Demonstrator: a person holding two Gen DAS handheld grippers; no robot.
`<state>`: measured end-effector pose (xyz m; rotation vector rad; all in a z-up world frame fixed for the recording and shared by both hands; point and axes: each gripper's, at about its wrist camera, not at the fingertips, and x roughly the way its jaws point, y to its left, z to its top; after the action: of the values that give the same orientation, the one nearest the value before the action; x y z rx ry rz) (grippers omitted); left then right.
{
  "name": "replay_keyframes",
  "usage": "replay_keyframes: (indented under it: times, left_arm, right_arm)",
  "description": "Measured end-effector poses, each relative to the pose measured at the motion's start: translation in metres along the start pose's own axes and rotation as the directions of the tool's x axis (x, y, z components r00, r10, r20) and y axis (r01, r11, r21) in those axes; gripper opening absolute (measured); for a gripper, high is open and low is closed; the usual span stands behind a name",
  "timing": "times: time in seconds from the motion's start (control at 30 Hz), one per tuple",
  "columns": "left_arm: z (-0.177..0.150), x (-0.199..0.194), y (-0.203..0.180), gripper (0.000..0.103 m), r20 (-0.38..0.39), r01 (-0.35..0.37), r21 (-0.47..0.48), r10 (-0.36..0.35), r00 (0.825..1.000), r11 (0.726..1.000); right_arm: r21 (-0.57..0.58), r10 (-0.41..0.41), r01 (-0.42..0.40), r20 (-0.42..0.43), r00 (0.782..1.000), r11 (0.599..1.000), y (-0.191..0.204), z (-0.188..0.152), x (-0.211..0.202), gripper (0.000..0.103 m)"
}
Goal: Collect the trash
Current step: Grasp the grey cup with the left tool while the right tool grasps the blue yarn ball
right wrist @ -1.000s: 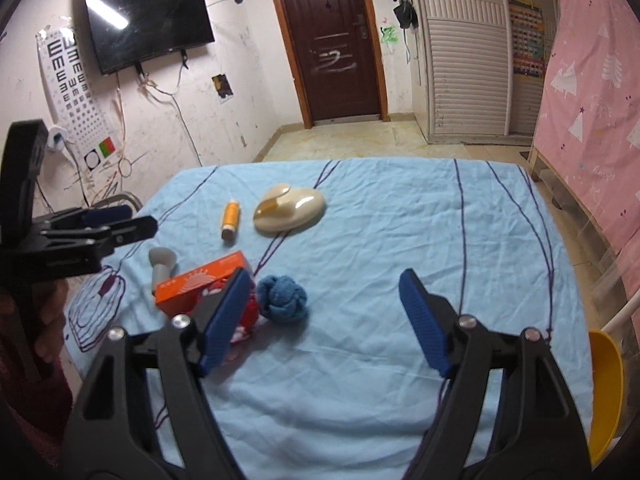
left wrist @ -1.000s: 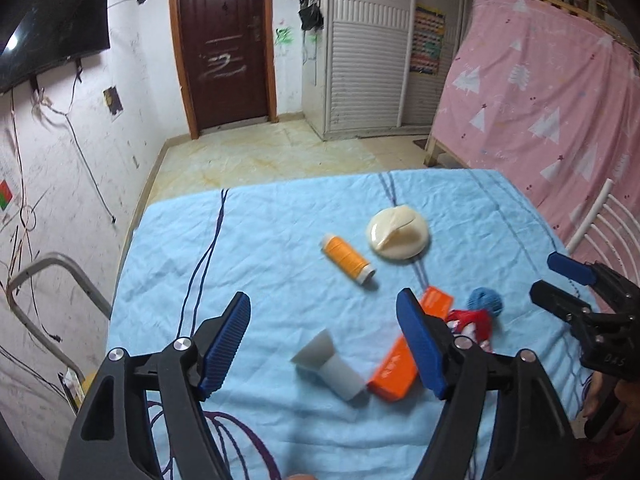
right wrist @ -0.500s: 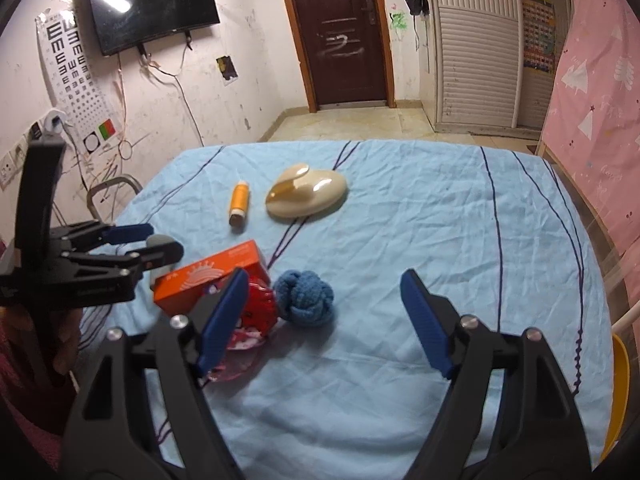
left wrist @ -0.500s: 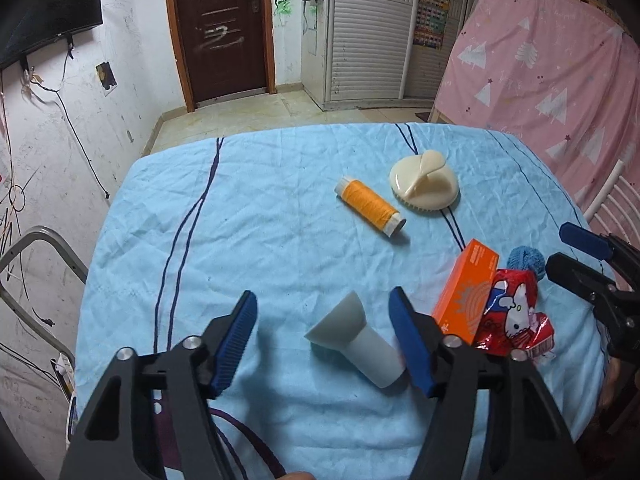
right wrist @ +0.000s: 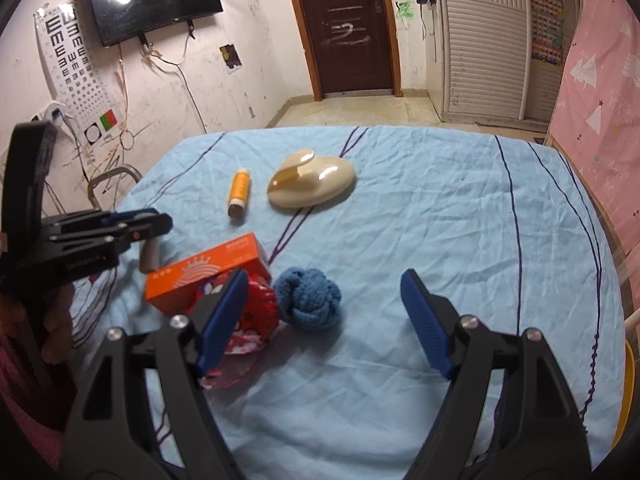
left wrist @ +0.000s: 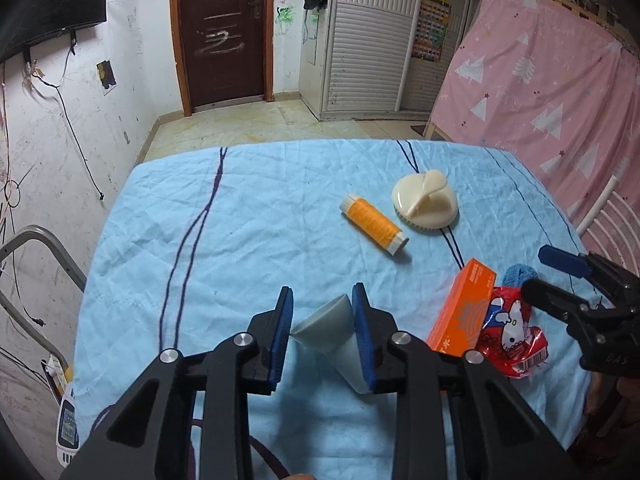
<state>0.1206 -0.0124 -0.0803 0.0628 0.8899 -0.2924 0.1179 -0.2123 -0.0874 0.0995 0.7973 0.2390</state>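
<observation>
Pinching grey cup [left wrist: 326, 326], left gripper [left wrist: 322, 334]

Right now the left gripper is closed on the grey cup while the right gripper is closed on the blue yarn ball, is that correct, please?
Not quite. The left gripper is indeed closed on the grey cup, but the right gripper is open: in the right wrist view its jaws stand wide apart, and the blue yarn ball lies on the light blue cloth, ungripped, close to the left finger.

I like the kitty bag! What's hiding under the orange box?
The orange box rests partly on the red cartoon-cat snack wrapper, on the blue tablecloth. Whatever else lies beneath it is covered.
</observation>
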Motion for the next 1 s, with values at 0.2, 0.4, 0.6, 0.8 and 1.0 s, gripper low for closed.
replay_keyframes:
  times: [0.2,0.4,0.6,0.8,1.0]
  left_arm:
    - [0.005,-0.008,0.006,0.021,0.027,0.003,-0.011,-0.003,1.0,1.0]
    - [0.008,-0.012,0.011,0.021,0.036,0.02,-0.027,-0.019,0.999,0.999]
    - [0.007,-0.012,0.012,0.021,0.032,0.022,-0.032,-0.021,0.999,0.999]
    - [0.007,-0.015,0.011,0.021,0.036,0.019,-0.033,-0.018,0.999,0.999]
    - [0.007,-0.024,0.005,0.021,0.049,0.013,-0.02,-0.012,0.999,1.0]
  right_arm:
    - [-0.003,-0.003,0.003,-0.046,0.999,1.0,0.002,0.002,0.011,0.062]
    - [-0.017,0.009,-0.01,-0.091,0.996,1.0,0.006,0.003,0.021,0.054]
    - [-0.089,-0.038,0.029,-0.093,0.995,0.996,0.019,0.001,0.021,0.049]
    - [-0.135,-0.051,0.039,-0.084,0.995,0.99,0.027,-0.004,0.015,0.026]
    - [-0.089,-0.043,0.039,-0.045,0.998,0.995,0.014,-0.004,0.001,0.025]
